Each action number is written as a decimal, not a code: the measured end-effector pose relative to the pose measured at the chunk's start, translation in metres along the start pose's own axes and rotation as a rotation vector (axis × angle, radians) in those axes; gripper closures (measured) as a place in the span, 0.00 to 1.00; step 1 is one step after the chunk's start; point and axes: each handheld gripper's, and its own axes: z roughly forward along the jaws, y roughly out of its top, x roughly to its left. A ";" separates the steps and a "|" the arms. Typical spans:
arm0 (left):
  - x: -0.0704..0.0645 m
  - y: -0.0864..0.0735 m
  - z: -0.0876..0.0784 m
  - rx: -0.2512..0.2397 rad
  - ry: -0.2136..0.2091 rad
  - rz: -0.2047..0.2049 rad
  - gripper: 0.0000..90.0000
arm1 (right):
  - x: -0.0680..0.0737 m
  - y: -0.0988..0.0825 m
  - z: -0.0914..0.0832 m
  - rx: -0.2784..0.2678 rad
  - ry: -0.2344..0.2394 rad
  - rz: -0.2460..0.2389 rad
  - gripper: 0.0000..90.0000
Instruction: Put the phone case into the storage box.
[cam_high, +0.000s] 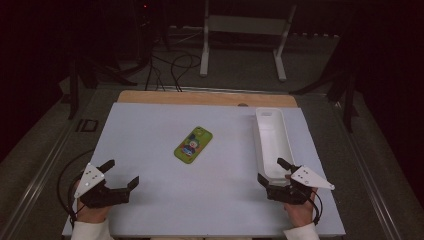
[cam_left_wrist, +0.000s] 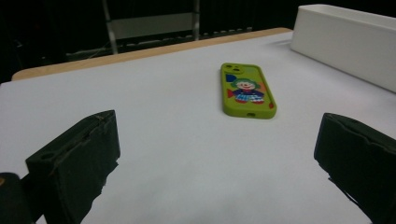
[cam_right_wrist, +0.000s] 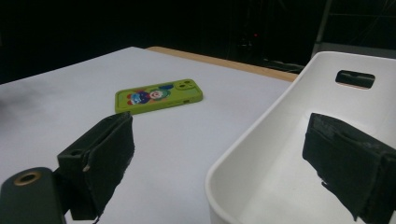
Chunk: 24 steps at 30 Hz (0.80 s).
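Phone case (cam_high: 193, 145), green and flat mid-worktop (cam_high: 150, 210), lies well apart from both tongs; left tongs (cam_high: 121, 176) gape empty, aimed at it, likely to fetch it; right tongs (cam_high: 272, 170) straddle the white bin's (cam_high: 272, 142) near wall, open, perhaps to steady it

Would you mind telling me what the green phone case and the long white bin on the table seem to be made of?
The green phone case looks like soft silicone or rubbery plastic: matte surface, rounded edges, a printed clown picture on its back. The long white bin appears to be moulded hard plastic: smooth, slightly glossy walls, rounded corners and a handle slot cut in its end wall. Neither material can be confirmed by look alone.
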 end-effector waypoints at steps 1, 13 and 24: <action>0.000 0.001 0.000 0.000 0.001 0.002 0.01 | 0.000 0.000 0.000 0.000 0.000 0.000 0.10; -0.002 0.005 0.002 0.002 0.019 -0.011 0.01 | 0.001 -0.005 -0.001 0.003 0.003 0.008 0.10; -0.006 0.021 0.012 0.041 0.010 0.000 0.00 | -0.001 -0.005 0.000 0.010 0.001 0.020 0.10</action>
